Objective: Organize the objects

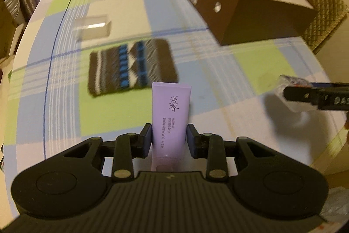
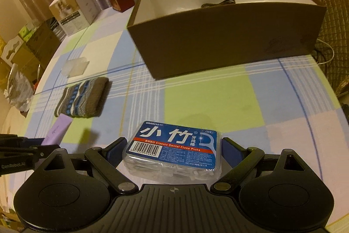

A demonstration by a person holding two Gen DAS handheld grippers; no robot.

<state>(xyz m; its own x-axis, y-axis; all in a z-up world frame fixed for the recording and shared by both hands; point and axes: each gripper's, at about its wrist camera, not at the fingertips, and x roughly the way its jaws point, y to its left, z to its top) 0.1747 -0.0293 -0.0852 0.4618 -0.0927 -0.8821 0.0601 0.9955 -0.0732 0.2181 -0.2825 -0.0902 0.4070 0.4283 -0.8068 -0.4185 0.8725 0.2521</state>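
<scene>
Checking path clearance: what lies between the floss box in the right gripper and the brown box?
Only bare checked tablecloth between floss box and brown box, per the right wrist view.

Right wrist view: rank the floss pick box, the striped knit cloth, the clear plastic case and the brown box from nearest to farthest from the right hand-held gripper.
1. Floss pick box, between the fingers of the right hand-held gripper.
2. Striped knit cloth, ahead to the left.
3. Clear plastic case, beyond the cloth on the left, and brown box, ahead to the right: too close to call.

Checked tablecloth (image 2: 207,97) — bears brown box (image 2: 229,45), knitted pouch (image 2: 84,99), clear case (image 2: 75,67).
</scene>
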